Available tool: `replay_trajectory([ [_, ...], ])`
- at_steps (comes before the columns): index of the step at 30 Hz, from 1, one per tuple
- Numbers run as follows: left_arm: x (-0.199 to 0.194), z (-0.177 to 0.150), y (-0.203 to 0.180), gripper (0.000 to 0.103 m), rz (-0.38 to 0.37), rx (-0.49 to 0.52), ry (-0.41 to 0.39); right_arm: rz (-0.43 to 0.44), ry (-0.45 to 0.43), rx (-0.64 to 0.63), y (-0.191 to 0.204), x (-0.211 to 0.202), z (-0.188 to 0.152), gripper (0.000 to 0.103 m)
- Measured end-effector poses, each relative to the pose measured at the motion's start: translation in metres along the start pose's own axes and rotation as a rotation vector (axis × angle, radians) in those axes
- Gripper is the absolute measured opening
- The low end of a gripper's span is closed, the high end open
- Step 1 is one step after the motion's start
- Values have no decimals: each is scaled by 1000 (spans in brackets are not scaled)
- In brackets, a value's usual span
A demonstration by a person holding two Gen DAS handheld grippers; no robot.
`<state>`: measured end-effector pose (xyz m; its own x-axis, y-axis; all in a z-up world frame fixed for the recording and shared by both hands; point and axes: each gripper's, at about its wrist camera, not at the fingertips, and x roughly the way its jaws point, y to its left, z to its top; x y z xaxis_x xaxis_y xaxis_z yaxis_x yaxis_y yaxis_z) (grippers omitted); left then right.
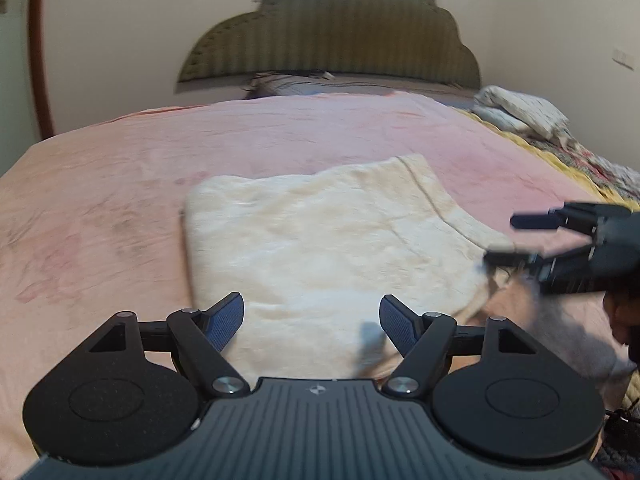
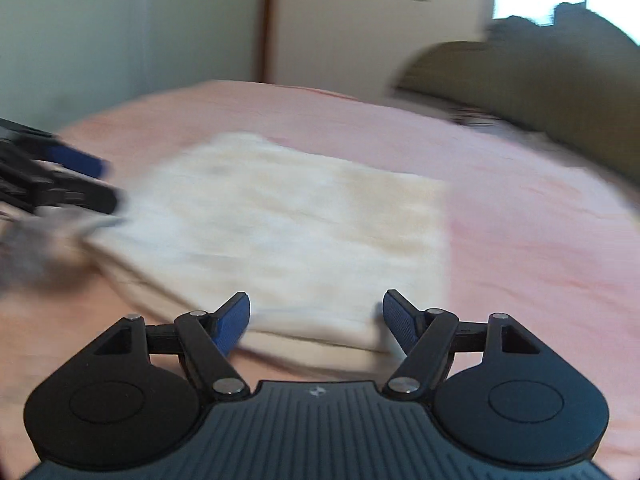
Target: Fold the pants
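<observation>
Cream fleece pants (image 1: 320, 240) lie folded into a rough rectangle on a pink blanket (image 1: 120, 200). My left gripper (image 1: 312, 308) hovers open over their near edge, and its blue pads are not pressing any cloth. In the same view my right gripper (image 1: 503, 240) reaches in from the right, open, at the pants' right corner. The blurred right wrist view shows the pants (image 2: 288, 224) as stacked layers. There my right gripper (image 2: 316, 304) is open just above their near edge. My left gripper (image 2: 108, 183) stands open at the pants' left end.
A padded olive headboard (image 1: 328, 32) and a pillow (image 1: 304, 84) close the far end of the bed. A crumpled patterned quilt (image 1: 528, 116) lies along the bed's right side. A hand (image 1: 624, 320) holds the right gripper. Pink blanket (image 2: 540, 220) stretches around the pants.
</observation>
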<state>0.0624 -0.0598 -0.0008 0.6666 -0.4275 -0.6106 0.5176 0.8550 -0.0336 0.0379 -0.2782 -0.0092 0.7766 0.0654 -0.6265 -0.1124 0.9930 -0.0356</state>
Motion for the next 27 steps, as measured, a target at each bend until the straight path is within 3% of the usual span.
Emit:
replay_trajectory([
  [2,6,2,-9,76,-22,33,3,36,-71,178,-26,-19,-1,73],
  [4,11,4,-17,77,-37,52,6,134,-115,355,-50,-32,-5,74],
  [9,22,8,-32,77,-73,65,17,434,-116,722,-86,-24,-24,73],
  [12,24,9,-42,77,-85,96,9,549,-83,856,-95,-11,-33,75],
  [17,31,7,-50,78,-102,100,21,522,-2,851,-84,2,-36,75],
  [20,35,7,-54,78,-121,102,29,533,-3,867,-81,10,-36,75],
  [25,42,8,-74,78,-154,176,8,410,-1,803,-74,24,-22,73],
  [26,45,8,-79,78,-149,197,-1,382,-1,780,-71,25,-18,66],
  [27,47,8,-84,78,-141,218,-14,362,4,745,-68,26,-14,47],
])
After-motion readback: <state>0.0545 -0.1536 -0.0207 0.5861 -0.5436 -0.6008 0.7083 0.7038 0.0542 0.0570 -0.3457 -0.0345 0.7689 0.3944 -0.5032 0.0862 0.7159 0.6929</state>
